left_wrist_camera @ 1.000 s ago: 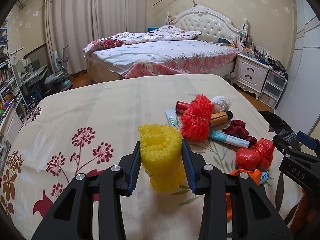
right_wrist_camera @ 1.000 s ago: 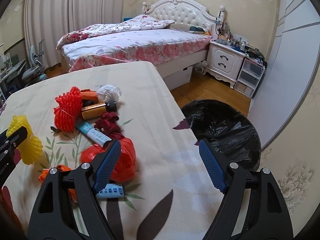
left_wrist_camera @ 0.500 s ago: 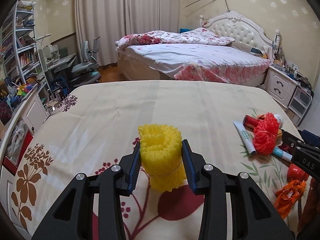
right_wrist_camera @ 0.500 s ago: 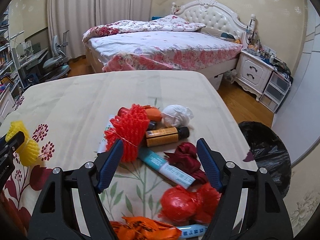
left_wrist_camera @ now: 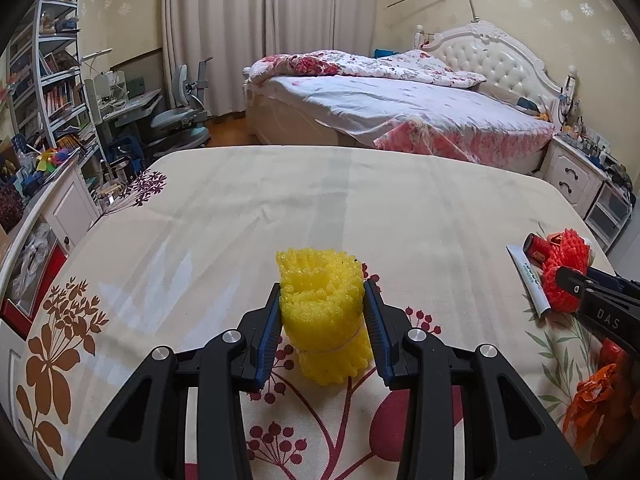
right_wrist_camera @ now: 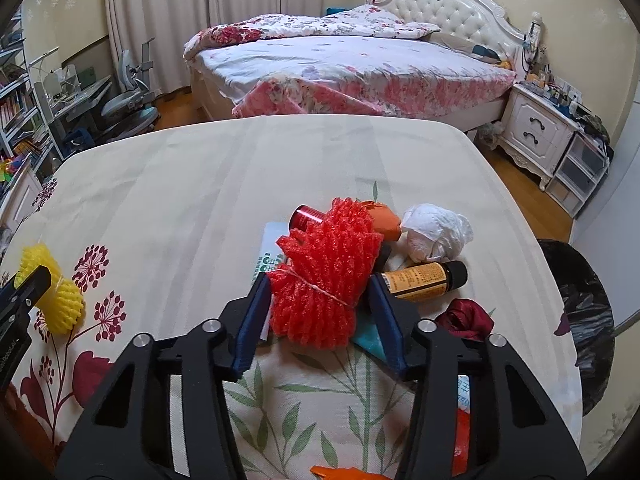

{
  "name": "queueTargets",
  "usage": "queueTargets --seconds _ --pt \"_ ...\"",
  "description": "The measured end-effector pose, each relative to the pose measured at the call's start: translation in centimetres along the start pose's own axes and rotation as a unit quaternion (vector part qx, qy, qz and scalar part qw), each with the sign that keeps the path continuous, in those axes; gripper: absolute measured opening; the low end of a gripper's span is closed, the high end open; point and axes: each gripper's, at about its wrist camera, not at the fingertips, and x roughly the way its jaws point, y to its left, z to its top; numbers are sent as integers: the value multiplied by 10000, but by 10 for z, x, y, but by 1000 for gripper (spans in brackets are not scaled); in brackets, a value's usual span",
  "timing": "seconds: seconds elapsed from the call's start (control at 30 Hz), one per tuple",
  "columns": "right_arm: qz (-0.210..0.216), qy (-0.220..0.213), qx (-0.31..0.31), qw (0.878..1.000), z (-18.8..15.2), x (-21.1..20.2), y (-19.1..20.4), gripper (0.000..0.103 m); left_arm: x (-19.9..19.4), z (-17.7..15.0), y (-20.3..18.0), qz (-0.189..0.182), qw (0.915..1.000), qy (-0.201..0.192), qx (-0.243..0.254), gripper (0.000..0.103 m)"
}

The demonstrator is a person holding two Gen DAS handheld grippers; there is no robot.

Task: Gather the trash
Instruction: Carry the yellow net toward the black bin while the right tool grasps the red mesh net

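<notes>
Left claw (left_wrist_camera: pixel 323 317): clenched on yellow foam net (left_wrist_camera: pixel 320 304), pads pressed on both its sides; same grip as 1 s ago. Net is tied w/ a thin band and held just above the tabletop (left_wrist_camera: pixel 280 200).
Left view vs 1 s ago: has swung toward the left side of the tabletop; trash pile now sits at far right edge of frame, bookshelf (left_wrist_camera: pixel 48 80) and desk chair (left_wrist_camera: pixel 180 120) now in view.
Right claw (right_wrist_camera: pixel 318 304): jaws closing, red foam net (right_wrist_camera: pixel 324 280) between them. Left pad touches the net's side; right pad just beside it, contact not clear.
Right claw vs 1 s ago: was spread wide over the red bag near the tabletop's edge; now over the pile, much narrower.
Red foam net: lies on the pile, tied w/ string at mid-length, partly atop a flat tube (right_wrist_camera: pixel 266 256).
Rest of pile: amber bottle (right_wrist_camera: pixel 424 280) on its side just right of the net; white crumpled wad (right_wrist_camera: pixel 436 232) behind it; dark red cloth (right_wrist_camera: pixel 466 318) near the right finger.
Bin: black bag-lined trash bin (right_wrist_camera: pixel 580 320) on the floor past the tabletop's right edge.
</notes>
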Motion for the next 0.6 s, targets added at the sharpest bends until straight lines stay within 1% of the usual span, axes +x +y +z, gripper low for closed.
queueTargets --seconds 0.17,0.2,0.4,0.6 --pt "3 -95 -14 10000 -2 -6 1 38 0 0 1 -30 10000 2 -17 40" --pt "12 -106 -4 9999 -2 -7 0 35 1 0 1 -41 10000 -6 -19 40" --pt "66 -234 16 9997 -4 -21 -4 34 -9 -2 -7 -86 9999 -73 23 40" --pt "119 -405 74 9991 -6 -38 -14 34 -22 -1 -23 -232 9995 -179 112 40"
